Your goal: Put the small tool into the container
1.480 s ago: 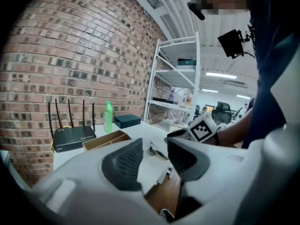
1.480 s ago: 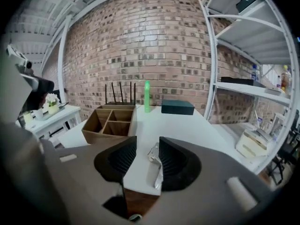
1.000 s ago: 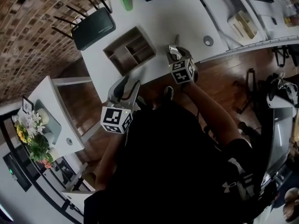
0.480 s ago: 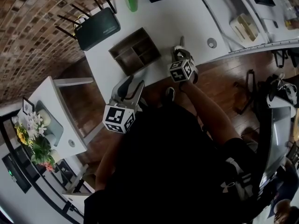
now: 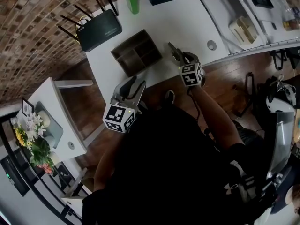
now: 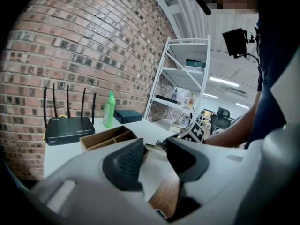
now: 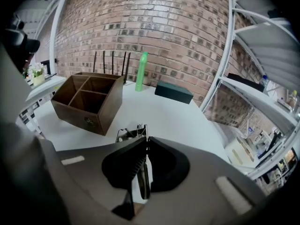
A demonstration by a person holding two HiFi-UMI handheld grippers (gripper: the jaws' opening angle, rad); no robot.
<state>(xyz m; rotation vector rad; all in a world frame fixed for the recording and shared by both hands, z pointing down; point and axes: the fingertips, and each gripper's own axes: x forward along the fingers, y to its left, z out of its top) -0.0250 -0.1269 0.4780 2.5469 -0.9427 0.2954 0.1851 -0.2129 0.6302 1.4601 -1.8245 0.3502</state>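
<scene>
Small tool (image 7: 143, 175): thin, stiff metal, judged light and slippery, so best pinched across its flat mid-length. It stands between the pads of the right gripper (image 7: 144, 142), whose jaws have just closed onto it, over the white table (image 7: 187, 121). Its front end, ahead of the jaws, is too small to identify. Left gripper (image 6: 154, 149): jaws apart, lately narrowing, nothing between them. Beyond lies the wooden container (image 7: 89, 102), compartments open upward; farther off, a green bottle (image 7: 141, 71).

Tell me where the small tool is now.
In the right gripper view, the small tool sits clamped in the right gripper, over the white table, right of the wooden container.
</scene>
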